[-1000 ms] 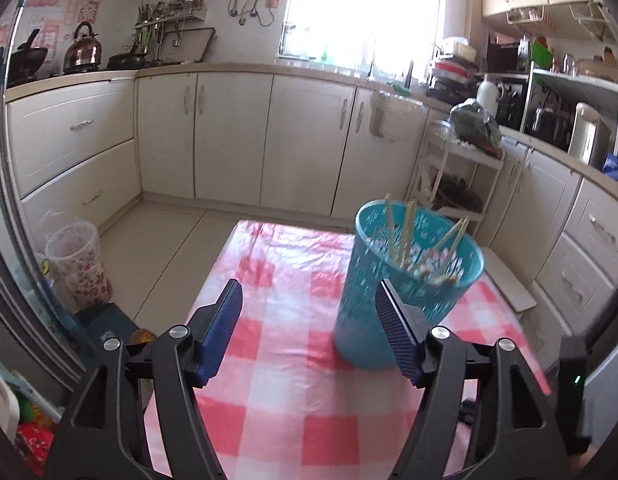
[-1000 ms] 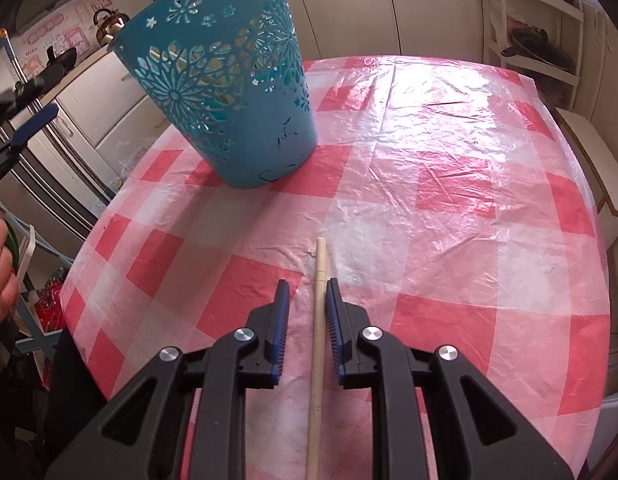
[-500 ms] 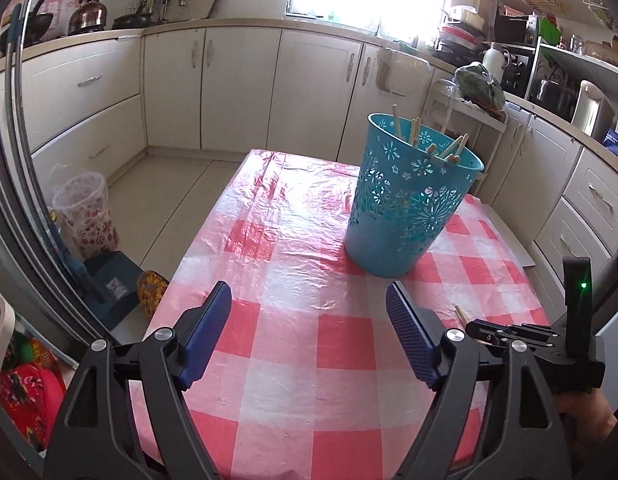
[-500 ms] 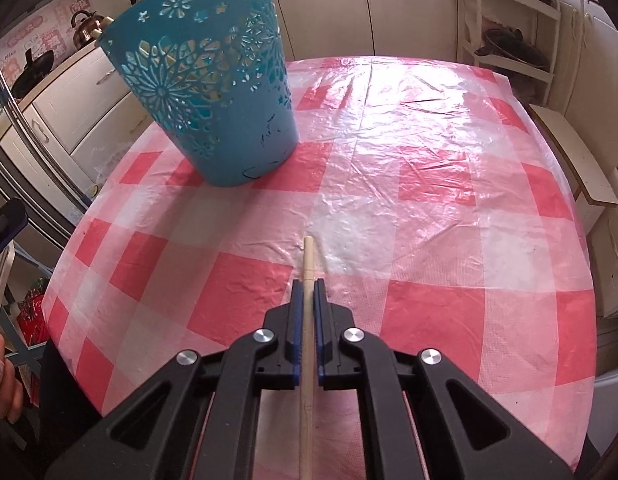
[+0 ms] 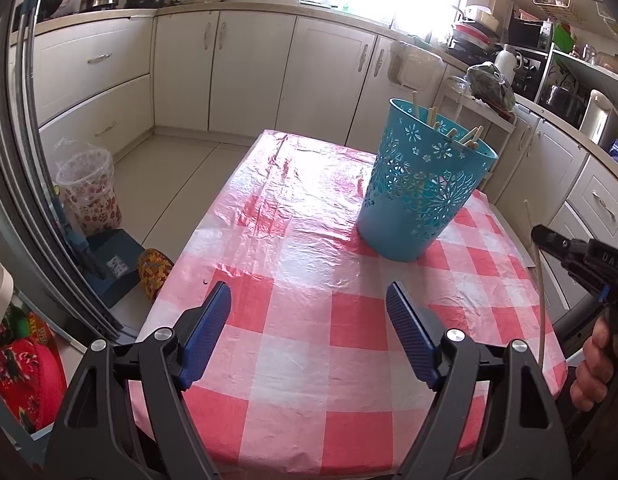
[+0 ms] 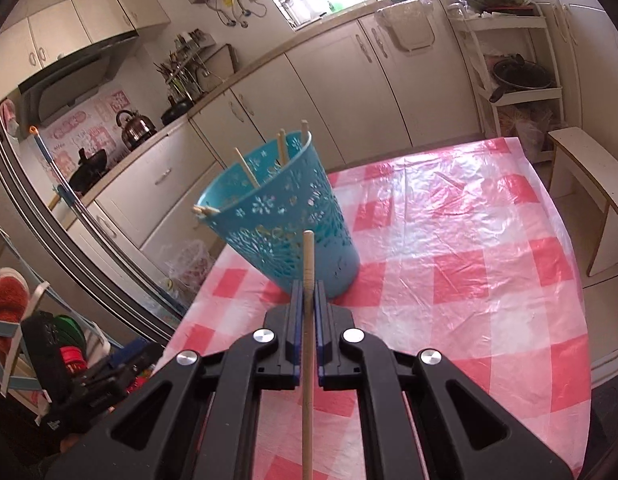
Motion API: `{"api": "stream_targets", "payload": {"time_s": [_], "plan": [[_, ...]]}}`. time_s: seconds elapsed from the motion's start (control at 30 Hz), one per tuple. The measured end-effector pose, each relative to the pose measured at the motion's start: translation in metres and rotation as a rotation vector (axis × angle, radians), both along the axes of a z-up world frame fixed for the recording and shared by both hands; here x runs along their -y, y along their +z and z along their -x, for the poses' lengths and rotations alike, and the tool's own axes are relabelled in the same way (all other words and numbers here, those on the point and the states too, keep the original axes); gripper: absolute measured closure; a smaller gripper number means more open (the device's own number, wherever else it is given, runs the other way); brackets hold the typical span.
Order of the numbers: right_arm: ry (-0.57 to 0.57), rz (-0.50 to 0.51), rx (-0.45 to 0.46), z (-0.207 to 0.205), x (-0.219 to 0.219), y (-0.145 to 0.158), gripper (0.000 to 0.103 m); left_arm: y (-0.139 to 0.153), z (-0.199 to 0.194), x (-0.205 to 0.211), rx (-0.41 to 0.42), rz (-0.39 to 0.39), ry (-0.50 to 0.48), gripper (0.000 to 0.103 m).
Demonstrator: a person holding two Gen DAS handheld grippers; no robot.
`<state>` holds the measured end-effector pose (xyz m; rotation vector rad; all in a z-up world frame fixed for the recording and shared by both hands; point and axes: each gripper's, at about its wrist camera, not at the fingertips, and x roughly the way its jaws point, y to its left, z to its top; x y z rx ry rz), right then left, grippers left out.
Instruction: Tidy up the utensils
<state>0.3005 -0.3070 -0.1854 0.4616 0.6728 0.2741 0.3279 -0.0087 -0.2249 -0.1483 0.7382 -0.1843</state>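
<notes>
A turquoise cut-out basket stands on the red-and-white checked table, with several wooden chopsticks poking out of it. My right gripper is shut on one wooden chopstick, lifted above the table and pointing toward the basket. That chopstick and the right gripper also show at the right edge of the left wrist view, with a hand below them. My left gripper hovers open over the near table with nothing between its fingers.
The tablecloth reaches to the table edges. A flowered bin and a blue box stand on the floor at left. A white stool sits beside the table's right side. Kitchen cabinets line the back walls.
My right gripper shut on the chopstick lying on the table and lifted it, tilting up toward the basket. My left gripper drew back from the basket and sank over the near table.
</notes>
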Motion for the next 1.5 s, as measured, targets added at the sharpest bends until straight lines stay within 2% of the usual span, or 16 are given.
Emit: {"api": "stream_targets", "payload": {"time_s": [0.13, 0.27, 0.43, 0.53, 0.67, 0.87, 1.07, 1.2, 1.27, 1.33, 1.4, 1.47, 1.5], "plan": [[-0.011, -0.022, 0.085, -0.011, -0.001, 0.025, 0.097, 0.001, 0.002, 0.001, -0.004, 0.014, -0.003, 0.027], [-0.070, -0.027, 0.225, -0.031, -0.004, 0.068, 0.097, 0.003, 0.004, 0.003, -0.003, 0.023, -0.007, 0.027], [-0.143, 0.027, 0.438, -0.065, -0.017, 0.125, 0.097, 0.005, 0.008, 0.003, -0.001, 0.037, -0.009, 0.027], [-0.179, 0.065, 0.513, -0.089, -0.027, 0.137, 0.097, 0.004, 0.008, 0.001, -0.007, 0.048, -0.012, 0.026], [-0.225, 0.120, 0.535, -0.115, -0.037, 0.119, 0.097, -0.001, 0.003, -0.006, -0.026, 0.072, -0.007, 0.026], [-0.264, 0.203, 0.473, -0.127, -0.044, 0.075, 0.097, -0.009, -0.006, -0.016, -0.060, 0.117, 0.007, 0.026], [-0.293, 0.206, 0.484, -0.123, -0.046, 0.063, 0.097, -0.009, -0.007, -0.011, -0.065, 0.116, -0.006, 0.026], [-0.255, 0.222, 0.450, -0.123, -0.050, 0.058, 0.095, -0.004, -0.004, -0.009, -0.060, 0.107, -0.010, 0.025], [-0.223, 0.230, 0.432, -0.116, -0.052, 0.055, 0.087, 0.003, -0.001, -0.009, -0.048, 0.102, -0.009, 0.025], [-0.202, 0.237, 0.412, -0.103, -0.052, 0.056, 0.067, 0.013, 0.003, -0.009, -0.030, 0.090, -0.008, 0.024], [-0.198, 0.232, 0.402, -0.081, -0.048, 0.058, 0.061, 0.025, 0.008, -0.008, -0.013, 0.072, -0.004, 0.020], [-0.188, 0.219, 0.368, -0.056, -0.043, 0.061, 0.044, 0.039, 0.016, -0.008, 0.009, 0.055, -0.005, 0.014], [-0.188, 0.219, 0.340, -0.043, -0.041, 0.061, 0.032, 0.048, 0.020, -0.006, 0.022, 0.044, -0.007, 0.012]]}}
